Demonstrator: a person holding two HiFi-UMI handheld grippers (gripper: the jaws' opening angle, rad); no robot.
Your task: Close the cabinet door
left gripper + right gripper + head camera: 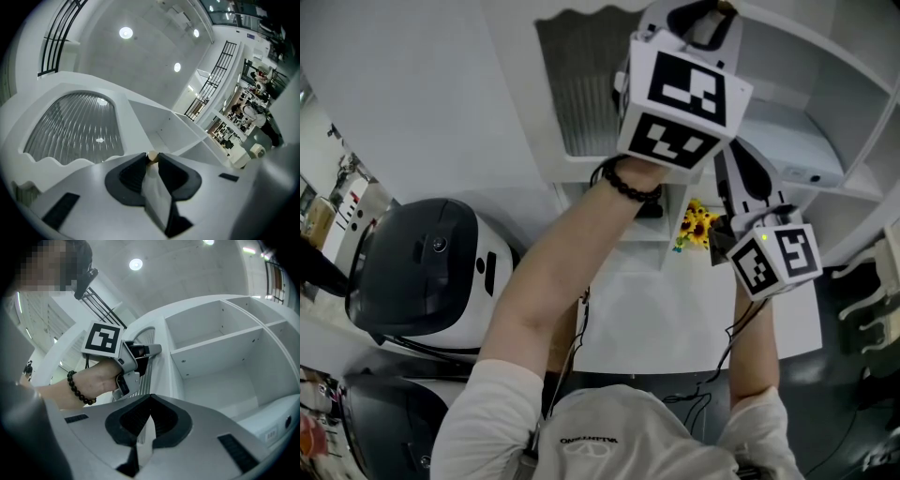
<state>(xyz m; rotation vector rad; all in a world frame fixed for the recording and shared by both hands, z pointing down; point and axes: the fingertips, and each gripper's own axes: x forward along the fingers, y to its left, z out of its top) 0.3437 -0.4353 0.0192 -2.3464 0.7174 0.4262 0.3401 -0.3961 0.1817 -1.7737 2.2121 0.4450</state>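
Left gripper (151,161): clamped on the small knob (152,155) at the right edge of the ribbed cabinet door (70,126).
Right gripper (151,397): jaws together, empty, near open shelves (220,343).
Technique: I'd push squarely, slowly, until it seats.

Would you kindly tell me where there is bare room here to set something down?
The upper shelf compartment and the lower shelf compartment, right of the ribbed door, look bare. The white table is bare on the person's side of the sunflowers. It is crowded at the door, where the left gripper clamps the knob.
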